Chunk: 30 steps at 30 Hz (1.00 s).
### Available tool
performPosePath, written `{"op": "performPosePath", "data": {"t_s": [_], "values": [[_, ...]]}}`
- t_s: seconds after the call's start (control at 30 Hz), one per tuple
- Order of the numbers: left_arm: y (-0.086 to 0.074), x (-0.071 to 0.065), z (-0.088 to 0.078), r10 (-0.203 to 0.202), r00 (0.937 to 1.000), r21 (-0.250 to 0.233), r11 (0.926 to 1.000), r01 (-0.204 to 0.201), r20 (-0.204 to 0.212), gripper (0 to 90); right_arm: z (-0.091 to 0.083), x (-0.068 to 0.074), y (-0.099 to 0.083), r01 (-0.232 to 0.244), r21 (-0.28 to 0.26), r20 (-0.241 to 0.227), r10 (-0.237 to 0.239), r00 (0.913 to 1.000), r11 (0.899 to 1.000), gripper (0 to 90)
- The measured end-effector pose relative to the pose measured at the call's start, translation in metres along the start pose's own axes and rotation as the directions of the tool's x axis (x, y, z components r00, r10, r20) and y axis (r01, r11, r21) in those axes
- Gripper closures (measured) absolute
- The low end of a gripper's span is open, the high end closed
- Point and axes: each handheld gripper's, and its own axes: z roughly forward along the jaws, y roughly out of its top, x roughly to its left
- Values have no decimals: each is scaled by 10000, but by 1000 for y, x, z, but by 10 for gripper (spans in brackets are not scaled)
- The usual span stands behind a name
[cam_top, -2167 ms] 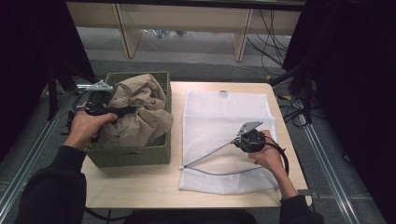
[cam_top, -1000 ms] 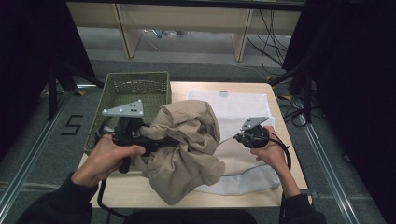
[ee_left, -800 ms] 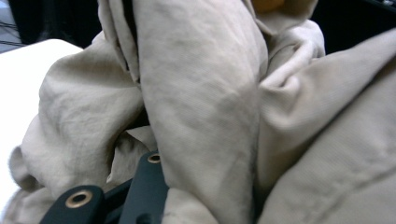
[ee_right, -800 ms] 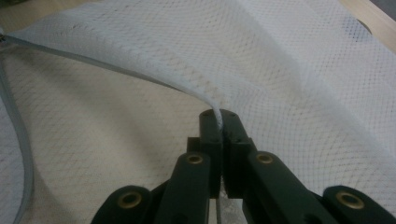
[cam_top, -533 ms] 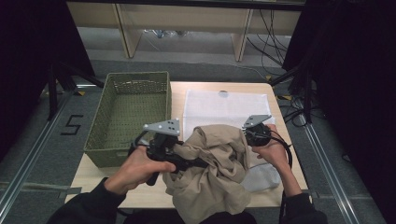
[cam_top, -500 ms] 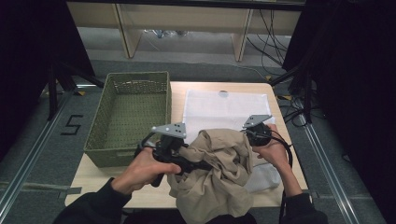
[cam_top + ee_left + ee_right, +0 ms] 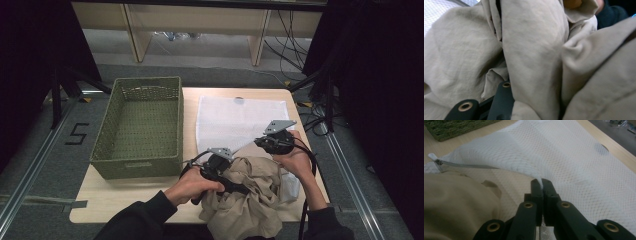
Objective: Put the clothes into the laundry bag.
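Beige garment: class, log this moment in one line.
left gripper: grips beige garment | right gripper: pinches mesh bag | basket: emptied

a pale wooden table [image 7: 125, 202] carries everything here. taking the green woven basket [image 7: 137, 127] as the landmark: it stands on the table's left part, its long side running away from the person. just right of the basket a white mesh bag [image 7: 240, 120] lies flat on the wood, its zip edge lifted on the near side. near and to the right of the basket, a crumpled beige cloth [image 7: 245, 200] rests partly on the mesh bag and hangs over the table's near edge.
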Motion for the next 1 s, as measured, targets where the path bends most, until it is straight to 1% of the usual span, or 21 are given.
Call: {"op": "performPosePath", "data": {"t_s": [0.07, 0.13, 0.23, 0.27, 0.33, 0.37, 0.4, 0.43, 0.47, 0.53, 0.57, 0.6, 0.63, 0.67, 0.7, 0.73, 0.77, 0.8, 0.87, 0.93, 1.0], "values": [[3, 0, 7, -6, 9999, 93, 10000, 5, 146, 668, -1, 0, 2, 175, -82, 7, -175, 9998, 9998, 899], [5, 4, 11, 42, 9997, 91, 10000, -40, -237, 668, -2, 0, 2, 236, -84, -17, -236, 9997, 9997, 899], [8, 10, 12, -322, 9982, 66, 9994, 325, -509, 668, -4, 3, 3, 134, -78, -30, -134, 9999, 9999, 899], [9, 12, 10, -204, 9948, 202, 9995, 225, -994, 667, -5, 3, 4, 174, -168, -10, -174, 9998, 9997, 899], [12, 14, 6, 120, 9864, 411, 9991, -53, -1638, 666, -8, 2, 6, 327, -256, -1, -327, 9995, 9991, 899], [13, 16, 2, 92, 9829, 442, 9990, -11, -1842, 666, -9, 4, 7, 321, -289, -1, -321, 9995, 9991, 899], [15, 16, -2, -3, 9825, 331, 9994, 65, -1861, 666, -11, 5, 8, 250, -244, 15, -250, 9997, 9994, 899], [16, 17, -7, -40, 9796, 298, 9995, 102, -2011, 665, -14, 6, 11, 452, -453, 52, -450, 9990, 9980, 899], [19, 17, -12, 42, 9720, 354, 9994, 43, -2351, 665, -16, 7, 13, 497, -475, 11, -497, 9988, 9976, 899], [22, 18, -18, 75, 9665, 353, 9994, 16, -2565, 664, -18, 10, 16, 421, -498, 32, -420, 9991, 9979, 900], [24, 21, -17, 257, 9598, 511, 9986, -118, -2794, 663, -19, 10, 17, 506, -571, 41, -505, 9987, 9971, 899], [24, 21, -17, 257, 9598, 511, 9986, -118, -2794, 662, -19, 11, 18, 543, -559, 23, -542, 9985, 9970, 899], [23, 24, -12, 335, 9565, 617, 9980, -162, -2898, 662, -19, 11, 18, 543, -559, 23, -542, 9985, 9970, 899], [17, 34, 3, 287, 9469, 863, 9963, -10, -3204, 659, -18, 11, 18, 595, -537, 75, -592, 9982, 9968, 900], [17, 34, 3, 287, 9469, 863, 9963, -10, -3204, 658, -17, 11, 17, 592, -512, 84, -589, 9982, 9969, 900], [9, 48, 23, 236, 9380, 1086, 9940, 151, -3458, 656, -17, 12, 17, 504, -486, 75, -501, 9987, 9975, 900], [9, 48, 23, 236, 9380, 1086, 9940, 151, -3458, 652, -17, 12, 17, 504, -486, 75, -501, 9987, 9975, 900], [5, 55, 35, 282, 9290, 1270, 9917, 203, -3691, 652, -17, 12, 17, 504, -481, 54, -502, 9987, 9976, 900], [-1, 65, 49, 347, 9184, 1585, 9869, 307, -3941, 641, -18, 12, 17, 419, -429, 49, -417, 9991, 9982, 900], [0, 68, 52, 15, 9210, 1221, 9913, 500, -3896, 630, -18, 12, 16, 431, -349, 24, -430, 9991, 9985, 900], [6, 68, 45, 90, 9117, 930, 9952, 321, -4107, 626, -17, 10, 15, 572, -440, 35, -571, 9984, 9974, 900]]}}
